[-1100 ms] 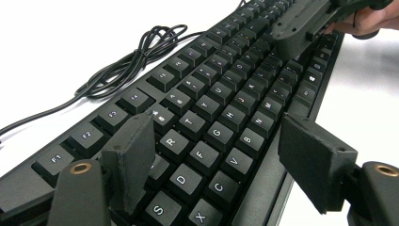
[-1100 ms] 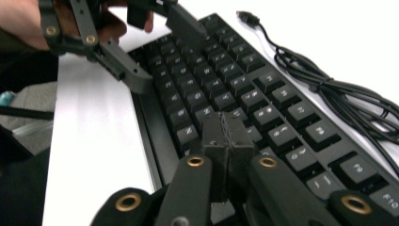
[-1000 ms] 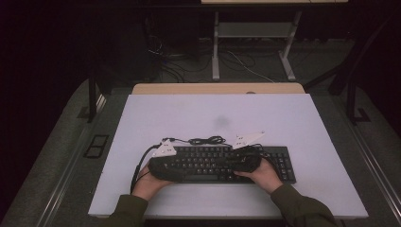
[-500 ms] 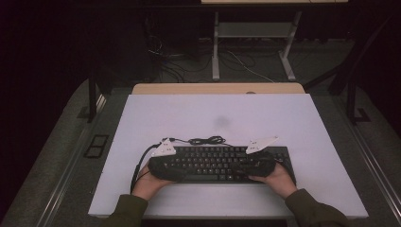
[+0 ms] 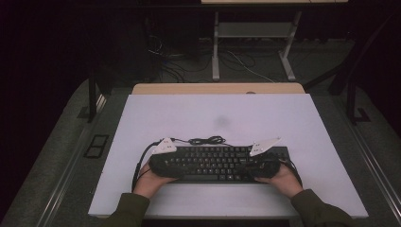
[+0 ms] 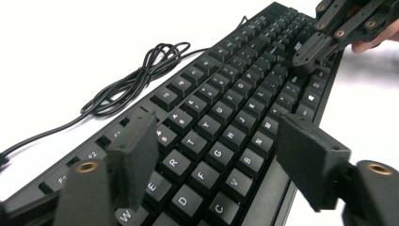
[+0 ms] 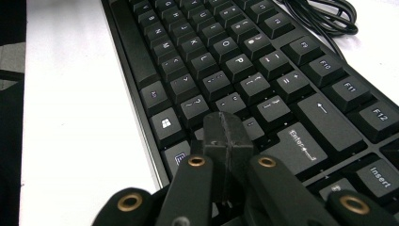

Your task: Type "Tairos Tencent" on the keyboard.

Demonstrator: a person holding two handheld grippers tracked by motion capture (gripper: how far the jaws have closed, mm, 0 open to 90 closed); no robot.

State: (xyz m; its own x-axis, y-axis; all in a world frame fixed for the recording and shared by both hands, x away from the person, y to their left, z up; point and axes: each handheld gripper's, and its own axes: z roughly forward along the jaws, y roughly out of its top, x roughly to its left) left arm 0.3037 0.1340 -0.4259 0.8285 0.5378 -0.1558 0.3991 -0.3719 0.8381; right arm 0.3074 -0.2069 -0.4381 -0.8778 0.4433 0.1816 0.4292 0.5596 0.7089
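Black keyboard (image 5: pixel 215 163) flat on white table (image 5: pixel 236 118), near front edge; both grippers over it, typing seemingly underway, end unclear; left gripper (image 6: pixel 216 155) spread, jaws just closing a little, nothing pinched, above letter keys; right gripper (image 7: pixel 226 132) pressed together, tip on key near Enter (image 7: pixel 301 146); key legends legible in gripper views; coiled cable (image 5: pixel 205 140) behind keyboard clear from high view.

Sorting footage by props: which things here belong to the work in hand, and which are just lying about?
In the job:
- black keyboard
- left gripper, jaws open over the letter keys
- right gripper, shut, tip by the Enter key

Lying about:
- coiled keyboard cable
- white table
- cables on the floor
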